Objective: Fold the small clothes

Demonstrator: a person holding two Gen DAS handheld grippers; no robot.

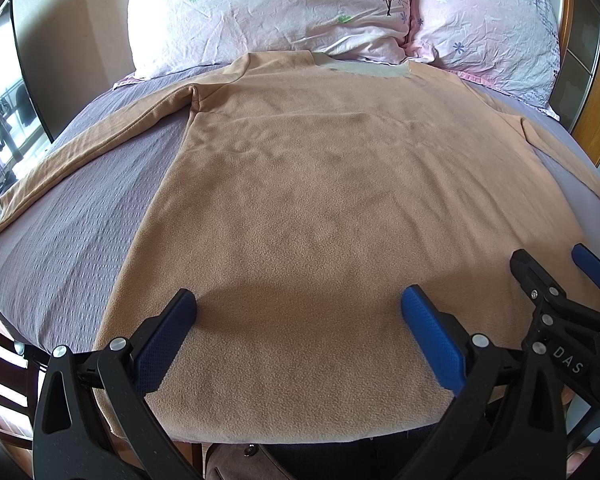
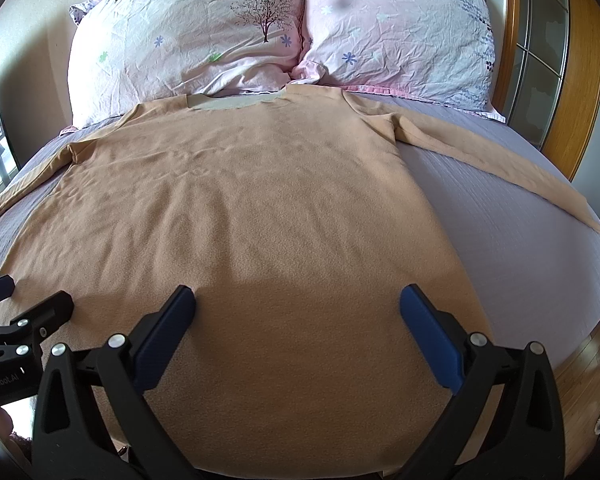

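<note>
A tan long-sleeved fleece shirt (image 1: pixel 312 184) lies flat on the bed, collar toward the pillows, both sleeves spread outward; it also shows in the right wrist view (image 2: pixel 244 216). My left gripper (image 1: pixel 298 300) is open and empty, hovering over the shirt's lower hem on its left half. My right gripper (image 2: pixel 298 300) is open and empty over the hem's right half. The right gripper also shows at the right edge of the left wrist view (image 1: pixel 556 268). The left gripper's fingers (image 2: pixel 40 312) show at the left edge of the right wrist view.
The shirt rests on a grey-lilac bedspread (image 1: pixel 80 208). Two pink floral pillows (image 2: pixel 204 36) stand at the head of the bed. A wooden headboard frame (image 2: pixel 580 80) runs along the right. A window (image 1: pixel 0 120) is at the left.
</note>
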